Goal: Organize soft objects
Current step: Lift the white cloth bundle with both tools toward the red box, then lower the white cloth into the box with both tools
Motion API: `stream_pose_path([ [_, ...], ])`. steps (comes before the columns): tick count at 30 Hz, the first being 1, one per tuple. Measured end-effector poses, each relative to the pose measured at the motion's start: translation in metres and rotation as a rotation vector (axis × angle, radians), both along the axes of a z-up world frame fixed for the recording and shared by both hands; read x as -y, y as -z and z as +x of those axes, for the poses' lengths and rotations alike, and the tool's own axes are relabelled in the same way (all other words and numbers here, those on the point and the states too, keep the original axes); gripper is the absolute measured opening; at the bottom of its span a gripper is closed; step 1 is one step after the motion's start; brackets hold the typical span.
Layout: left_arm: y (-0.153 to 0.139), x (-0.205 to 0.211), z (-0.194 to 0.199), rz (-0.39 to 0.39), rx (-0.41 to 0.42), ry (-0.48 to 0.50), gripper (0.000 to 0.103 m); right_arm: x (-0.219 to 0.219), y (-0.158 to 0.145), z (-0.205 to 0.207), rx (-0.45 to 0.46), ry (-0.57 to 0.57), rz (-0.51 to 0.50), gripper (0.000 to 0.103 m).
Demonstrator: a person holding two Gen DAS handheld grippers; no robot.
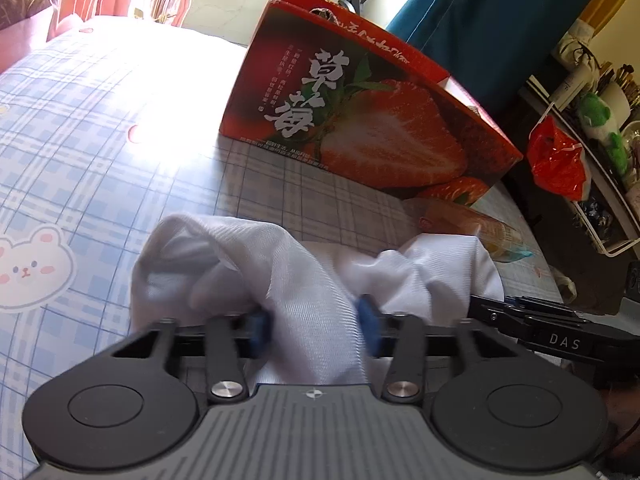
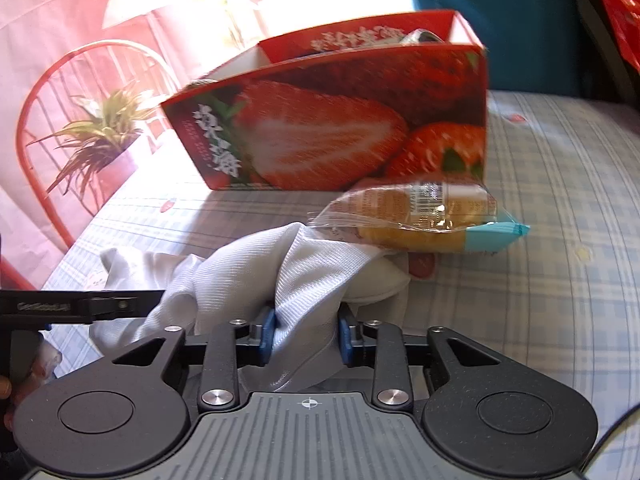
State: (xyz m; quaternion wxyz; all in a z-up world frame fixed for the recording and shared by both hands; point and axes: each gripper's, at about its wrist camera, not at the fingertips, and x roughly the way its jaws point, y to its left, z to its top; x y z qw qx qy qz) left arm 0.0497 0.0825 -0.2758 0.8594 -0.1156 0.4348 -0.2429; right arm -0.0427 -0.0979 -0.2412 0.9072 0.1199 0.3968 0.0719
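So the blue plaid bed (image 1: 100,128) takes up most of the view, with the red strawberry box (image 1: 360,120) standing open on it. Right in front of the box lies my white cloth (image 1: 304,280), all bunched up. A wrapped snack (image 2: 432,216) sits between box and cloth, touching the cloth's edge. My left gripper (image 1: 314,326) and right gripper (image 2: 307,334) each pinch a fold of that cloth.

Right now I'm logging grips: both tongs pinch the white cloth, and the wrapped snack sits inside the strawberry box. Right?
Not quite. Both tongs, left and right, do pinch the cloth, but the snack lies on the bed in front of the box, not inside it. The right wrist view shows it.
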Motion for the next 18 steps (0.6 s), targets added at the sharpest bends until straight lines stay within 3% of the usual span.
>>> stream_pose_path([
  [2, -0.008, 0.000, 0.000, 0.035, 0.039, -0.003, 0.022, -0.003, -0.004, 0.002, 0.011, -0.021, 0.005, 0.024],
  [5, -0.026, -0.010, 0.002, 0.037, 0.091, -0.035, 0.018, -0.011, -0.012, 0.006, 0.022, -0.057, 0.020, 0.022],
  [12, -0.092, -0.040, 0.016, 0.013, 0.233, -0.098, 0.018, -0.035, -0.054, 0.032, 0.116, -0.138, 0.063, 0.021],
  [18, -0.142, -0.038, 0.036, -0.006, 0.344, -0.107, 0.018, -0.031, -0.103, 0.060, 0.220, -0.136, 0.086, 0.021],
])
